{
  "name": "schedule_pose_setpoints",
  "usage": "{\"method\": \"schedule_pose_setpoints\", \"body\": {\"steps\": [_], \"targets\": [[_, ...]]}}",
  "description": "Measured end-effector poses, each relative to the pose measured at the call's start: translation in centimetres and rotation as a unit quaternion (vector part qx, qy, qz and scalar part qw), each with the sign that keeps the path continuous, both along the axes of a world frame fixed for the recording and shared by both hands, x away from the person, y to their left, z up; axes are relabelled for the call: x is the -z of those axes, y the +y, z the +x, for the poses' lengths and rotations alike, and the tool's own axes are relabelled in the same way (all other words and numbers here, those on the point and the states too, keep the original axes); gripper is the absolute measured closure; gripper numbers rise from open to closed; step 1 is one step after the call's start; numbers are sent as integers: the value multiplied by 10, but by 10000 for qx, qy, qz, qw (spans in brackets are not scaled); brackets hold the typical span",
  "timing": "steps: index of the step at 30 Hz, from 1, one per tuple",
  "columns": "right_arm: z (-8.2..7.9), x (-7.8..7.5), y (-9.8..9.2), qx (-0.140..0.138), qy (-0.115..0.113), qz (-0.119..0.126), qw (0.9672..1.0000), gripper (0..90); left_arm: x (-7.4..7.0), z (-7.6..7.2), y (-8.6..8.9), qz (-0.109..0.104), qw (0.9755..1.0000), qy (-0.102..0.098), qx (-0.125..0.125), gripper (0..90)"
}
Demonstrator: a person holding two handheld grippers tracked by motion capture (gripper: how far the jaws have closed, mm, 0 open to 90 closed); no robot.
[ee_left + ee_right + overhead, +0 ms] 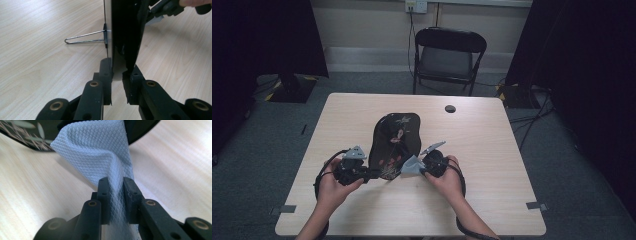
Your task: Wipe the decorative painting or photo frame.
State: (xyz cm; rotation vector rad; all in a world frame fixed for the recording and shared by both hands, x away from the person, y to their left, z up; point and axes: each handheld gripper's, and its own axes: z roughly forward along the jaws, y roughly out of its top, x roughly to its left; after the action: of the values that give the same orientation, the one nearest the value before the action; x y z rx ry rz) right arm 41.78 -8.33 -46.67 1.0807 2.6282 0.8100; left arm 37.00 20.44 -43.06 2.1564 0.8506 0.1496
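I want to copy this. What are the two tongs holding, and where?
Left tongs clamp the black painted plate by its near edge. Right tongs pinch a light blue cloth at its bunched lower end.

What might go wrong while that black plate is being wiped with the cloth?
The left gripper pinches only the bottom edge of the upright black plate, so a hard wipe might twist it loose or tip it off its wire stand. The cloth, held by a thin fold in the right gripper, may slip out.

Glossy black plate (pixel 394 142) with pale pink leaf and flower pattern; pale blue cloth (pixel 100 150) with diamond weave; light wood-grain table (pixel 482 150); black grippers.
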Motion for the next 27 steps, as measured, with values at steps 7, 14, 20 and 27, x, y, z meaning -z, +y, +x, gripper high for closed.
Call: {"method": "schedule_pose_setpoints", "body": {"steps": [7,14,20,27], "targets": [[-1,3,0,-23,-31,-19,10000,780,0,0,0,-18,10000,-5,-7,786],[-3,-6,-7,-40,-2,132,9999,781,0,0,0,-22,10000,-5,-4,786],[-5,-34,-15,-52,-208,210,9995,781,0,0,0,-18,10000,-4,-9,786],[-5,-86,-21,-100,-580,350,9976,781,0,0,0,-25,10000,-1,-10,786]]}}
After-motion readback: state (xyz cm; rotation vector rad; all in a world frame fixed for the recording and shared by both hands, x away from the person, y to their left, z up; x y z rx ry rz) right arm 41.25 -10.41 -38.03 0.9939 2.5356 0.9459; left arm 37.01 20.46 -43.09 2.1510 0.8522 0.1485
